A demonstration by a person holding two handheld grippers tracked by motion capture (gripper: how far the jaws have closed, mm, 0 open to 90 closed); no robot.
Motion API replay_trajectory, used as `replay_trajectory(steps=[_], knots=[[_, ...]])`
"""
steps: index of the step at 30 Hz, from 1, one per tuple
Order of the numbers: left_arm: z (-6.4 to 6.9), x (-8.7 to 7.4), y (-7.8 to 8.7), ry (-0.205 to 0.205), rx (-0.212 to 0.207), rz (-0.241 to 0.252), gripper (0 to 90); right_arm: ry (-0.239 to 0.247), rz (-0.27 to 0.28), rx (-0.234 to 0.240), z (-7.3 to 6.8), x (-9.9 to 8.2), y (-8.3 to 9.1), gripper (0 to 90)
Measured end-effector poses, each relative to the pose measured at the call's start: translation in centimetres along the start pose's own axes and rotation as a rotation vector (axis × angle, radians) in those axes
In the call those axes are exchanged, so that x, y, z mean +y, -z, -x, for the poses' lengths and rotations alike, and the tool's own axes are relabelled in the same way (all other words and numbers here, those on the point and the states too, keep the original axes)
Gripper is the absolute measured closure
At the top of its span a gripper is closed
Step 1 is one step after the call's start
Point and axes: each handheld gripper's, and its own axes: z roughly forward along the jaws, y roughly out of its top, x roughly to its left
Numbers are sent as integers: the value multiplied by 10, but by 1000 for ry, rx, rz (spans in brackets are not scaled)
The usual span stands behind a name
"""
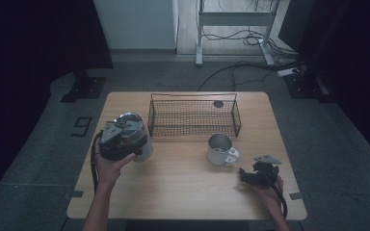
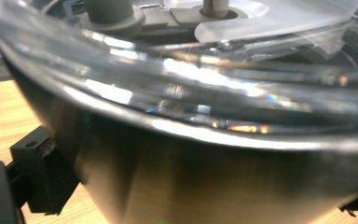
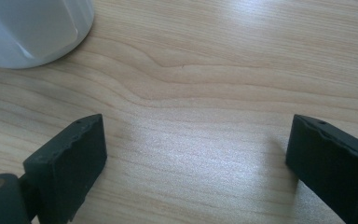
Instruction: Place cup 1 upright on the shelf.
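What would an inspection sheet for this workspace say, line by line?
Surface: wooden table, bare in front.
Job's things: steel pot with glass lid, held at the table's left; steel mug upright at centre right; wire basket at the back.
Clutter: nothing seen.
Grippers: left claw shut on pot; right claw open, low over the wood beside mug.
Cables: one trails from each claw; more on the floor behind.
Surroundings: grey floor, dark edges, desk frame behind.

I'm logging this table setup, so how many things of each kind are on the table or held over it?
Shiny steel container with a clear lid, clamped in the left gripper: 1
Black wire basket: 1
Pale metal mug with a handle: 1
Handheld grippers, including the right gripper: 2
Total: 5
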Motion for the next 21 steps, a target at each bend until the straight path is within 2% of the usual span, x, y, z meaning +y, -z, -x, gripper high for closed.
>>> replay_trajectory(steps=[5,21], knots=[[1,4,-5,4,-3,-1,41,0,0,0,0,0,0,47],[4,21,-12,-23,-2,7,41,-1,0,0,0,0,0,47]])
